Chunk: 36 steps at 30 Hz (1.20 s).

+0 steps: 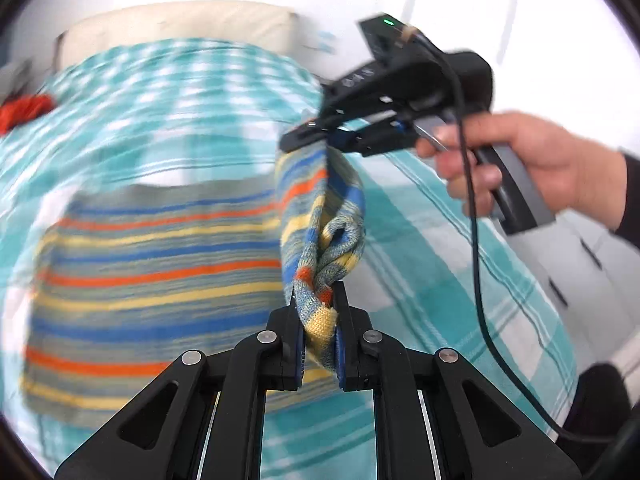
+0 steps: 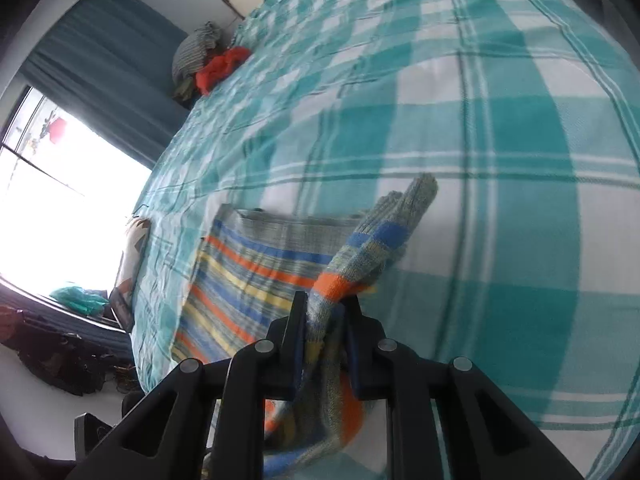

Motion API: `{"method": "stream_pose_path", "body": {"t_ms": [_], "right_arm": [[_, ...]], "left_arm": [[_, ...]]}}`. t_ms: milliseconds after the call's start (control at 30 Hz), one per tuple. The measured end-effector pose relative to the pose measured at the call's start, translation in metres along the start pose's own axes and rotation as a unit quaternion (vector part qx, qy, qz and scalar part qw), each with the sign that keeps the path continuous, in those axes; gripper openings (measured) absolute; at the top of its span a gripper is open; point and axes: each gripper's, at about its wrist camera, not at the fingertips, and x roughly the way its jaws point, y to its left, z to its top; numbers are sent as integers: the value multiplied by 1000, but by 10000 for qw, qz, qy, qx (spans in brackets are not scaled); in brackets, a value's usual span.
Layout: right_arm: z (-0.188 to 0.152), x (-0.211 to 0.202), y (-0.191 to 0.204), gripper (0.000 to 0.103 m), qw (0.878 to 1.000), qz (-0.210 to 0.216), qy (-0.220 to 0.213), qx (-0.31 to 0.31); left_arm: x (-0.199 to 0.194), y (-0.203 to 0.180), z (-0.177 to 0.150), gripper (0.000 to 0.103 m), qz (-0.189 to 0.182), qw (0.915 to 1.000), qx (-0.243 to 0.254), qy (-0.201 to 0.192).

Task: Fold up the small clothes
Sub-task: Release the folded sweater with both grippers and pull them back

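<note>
Room around us: the checked bedcover (image 2: pixel 500 128) spreads wide and bare to our right and ahead; its left edge drops off toward a bright window (image 2: pixel 60 184) with a teal curtain (image 2: pixel 104 72).
Far edge: a cream headboard (image 1: pixel 180 24) closes the bed off against the white wall.
Clutter at the far corner: a red cloth (image 2: pixel 220 66) lies at the cover's edge, just beside a grey striped bundle (image 2: pixel 196 50), well apart from our work.
Writing: the black body of the other tool carries pale lettering and a green light, but blur keeps us from reading it.
Striped knit garment (image 1: pixel 152 280): its body lies flat on the bedcover, blue, orange and yellow stripes showing; one sleeve is lifted off it and strung between our two tools.
Left gripper (image 1: pixel 318 316): fingers drawn nearly together, pinching the bunched sleeve end, yellow cuff edge poking back between the pads.
Right gripper (image 2: pixel 326 320): fingers likewise narrow, clamped on the sleeve, with an orange band at the tips.
Right hand (image 1: pixel 520 160): wrapped round that tool's handle, a black cable (image 1: pixel 478 280) trailing down from it.
</note>
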Motion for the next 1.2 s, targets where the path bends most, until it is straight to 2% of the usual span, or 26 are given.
{"method": "stream_pose_path", "body": {"t_ms": [100, 233, 333, 367, 400, 467, 500, 533, 567, 600, 667, 733, 800, 867, 900, 933, 967, 1000, 1033, 1067, 1100, 1133, 1200], "right_arm": [[17, 36, 51, 18, 9993, 219, 48, -304], [27, 106, 118, 18, 9976, 388, 179, -548], [28, 153, 153, 18, 9969, 444, 269, -595], [27, 171, 164, 18, 9966, 388, 299, -664], [25, 183, 169, 23, 9965, 352, 332, -683], [21, 206, 175, 38, 9972, 471, 408, -424], [19, 208, 174, 55, 9969, 616, 415, -260], [16, 207, 175, 65, 9964, 769, 332, -132], [13, 200, 175, 65, 9949, 991, 169, -54], [11, 191, 176, 65, 9937, 1122, 21, -68], [6, 164, 175, 65, 9932, 1107, -311, -203], [-6, 134, 172, 65, 9940, 790, -532, -531], [-28, 112, 173, 65, 9920, 374, -589, -1052], [-64, 94, 173, 65, 9852, 170, -542, -1619], [-83, 90, 169, 65, 9829, 188, -464, -1771], [-104, 95, 168, 63, 9820, 270, -301, -1843], [-127, 105, 161, 62, 9828, 330, 55, -1814], [-146, 124, 154, 58, 9834, 168, 455, -1749], [-166, 138, 146, 55, 9822, -189, 728, -1721], [-182, 134, 144, 55, 9807, -398, 545, -1838], [-193, 123, 148, 54, 9789, -481, 284, -1964], [-199, 115, 153, 55, 9789, -573, 205, -1949], [-209, 95, 156, 61, 9836, -592, 1, -1706]], "left_arm": [[-26, 55, -4, 10, 232, 9965, -798, -60], [-52, 121, -19, 10, 701, 9846, -1599, -42], [-53, 156, -36, 11, 813, 9762, -1995, 245], [-49, 165, -42, 13, 912, 9719, -2129, 420], [-46, 173, -48, 19, 984, 9668, -2292, 558], [-56, 182, -58, 36, 926, 9601, -2584, 538], [-65, 183, -61, 60, 965, 9579, -2664, 462], [-74, 183, -64, 75, 1007, 9570, -2698, 356], [-83, 182, -67, 77, 998, 9572, -2706, 222], [-90, 181, -69, 78, 924, 9586, -2691, 141], [-91, 182, -70, 79, 775, 9620, -2611, 185], [-82, 188, -63, 80, 765, 9661, -2449, 268], [-72, 185, -57, 79, 962, 9687, -2256, 372], [-58, 191, -54, 58, 1314, 9636, -2263, 542], [-51, 196, -56, 42, 1305, 9602, -2370, 692], [-46, 201, -60, 40, 1232, 9571, -2491, 821], [-44, 204, -61, 40, 1237, 9558, -2525, 855], [-44, 204, -61, 41, 1271, 9563, -2483, 880], [-45, 203, -59, 43, 1319, 9568, -2425, 914], [-49, 202, -57, 46, 1431, 9564, -2373, 919], [-57, 201, -57, 54, 1587, 9549, -2345, 891], [-64, 201, -57, 65, 1700, 9530, -2359, 855], [-73, 206, -61, 73, 1618, 9518, -2476, 810]]}}
